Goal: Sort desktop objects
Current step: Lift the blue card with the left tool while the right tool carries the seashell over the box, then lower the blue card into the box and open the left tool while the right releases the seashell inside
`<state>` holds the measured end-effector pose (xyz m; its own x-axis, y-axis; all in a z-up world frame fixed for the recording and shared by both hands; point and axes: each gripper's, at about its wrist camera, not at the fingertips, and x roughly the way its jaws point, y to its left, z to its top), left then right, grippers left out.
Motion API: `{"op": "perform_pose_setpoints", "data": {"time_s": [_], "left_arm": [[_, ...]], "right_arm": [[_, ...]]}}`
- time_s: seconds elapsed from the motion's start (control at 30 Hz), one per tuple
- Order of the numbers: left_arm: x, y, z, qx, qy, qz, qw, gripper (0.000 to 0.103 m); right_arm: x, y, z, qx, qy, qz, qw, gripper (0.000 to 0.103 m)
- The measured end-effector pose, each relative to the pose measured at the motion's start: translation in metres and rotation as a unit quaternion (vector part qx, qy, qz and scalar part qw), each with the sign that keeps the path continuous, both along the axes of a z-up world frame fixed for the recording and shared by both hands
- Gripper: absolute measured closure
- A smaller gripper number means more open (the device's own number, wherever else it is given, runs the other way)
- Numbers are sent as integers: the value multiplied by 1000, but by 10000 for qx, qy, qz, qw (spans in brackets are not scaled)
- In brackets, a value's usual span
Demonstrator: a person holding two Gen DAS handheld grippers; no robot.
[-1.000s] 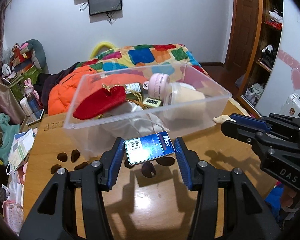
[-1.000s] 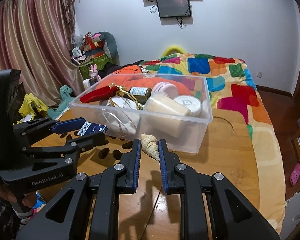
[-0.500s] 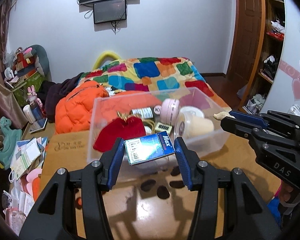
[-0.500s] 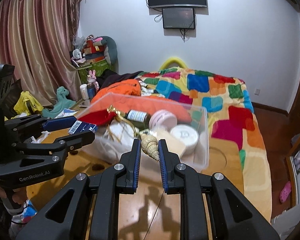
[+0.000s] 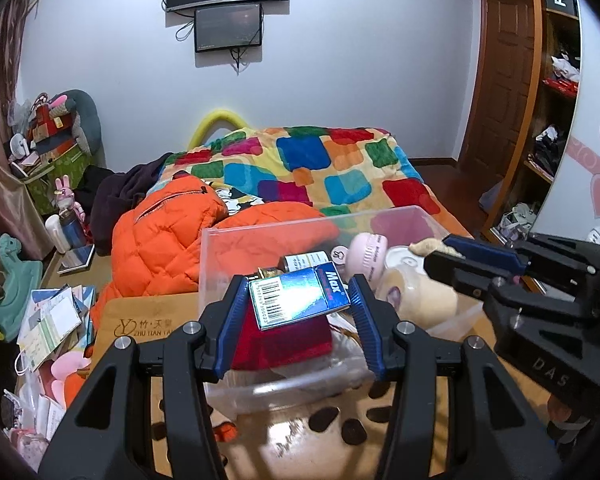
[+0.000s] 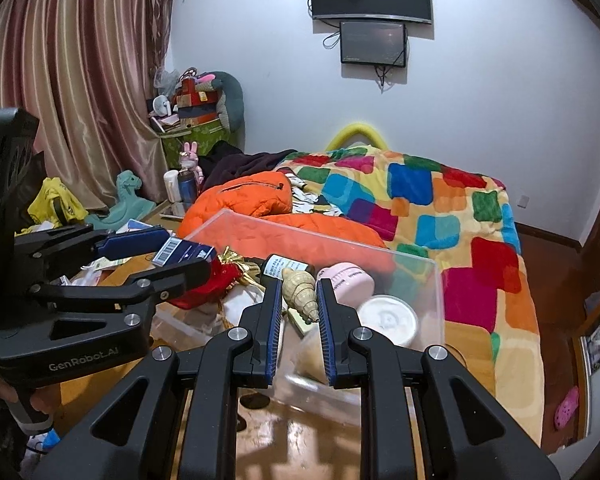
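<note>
My left gripper is shut on a blue "Max" box with a barcode and holds it above the near left part of the clear plastic bin. My right gripper is shut on a beige spiral seashell and holds it over the bin. The shell also shows in the left wrist view, and the blue box in the right wrist view. In the bin lie a red pouch, a pink round case, a white lid and a dark bottle.
The bin stands on a wooden table with dark spots. Behind it are an orange jacket and a bed with a patchwork blanket. Papers and toys lie left of the table. Shelves stand at the right.
Both grippers have risen and moved forward with their objects, from in front of the bin's near wall to above its inside. Neither grip has changed.
</note>
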<state>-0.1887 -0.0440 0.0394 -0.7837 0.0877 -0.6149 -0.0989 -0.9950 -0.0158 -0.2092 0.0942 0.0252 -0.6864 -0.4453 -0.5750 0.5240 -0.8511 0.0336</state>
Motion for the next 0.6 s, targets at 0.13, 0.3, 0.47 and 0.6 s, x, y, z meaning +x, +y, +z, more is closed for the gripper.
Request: {"op": "perform_pose_setpoints", "data": {"time_s": [0.13, 0.3, 0.47, 0.6], "left_arm": [[-10, -4, -6, 29, -67, 17, 10000, 52], [-24, -8, -17, 65, -220, 18, 9997, 52], [-35, -8, -30, 72, -374, 27, 9993, 52], [-39, -7, -35, 84, -411, 10, 9991, 52]], "right_arm": [[-12, -8, -10, 64, -115, 38, 9999, 87], [-26, -14, -24, 117, -293, 42, 9995, 87], [-38, -16, -37, 161, -424, 35, 9990, 87], [-41, -18, -44, 166, -502, 36, 9986, 87]]}}
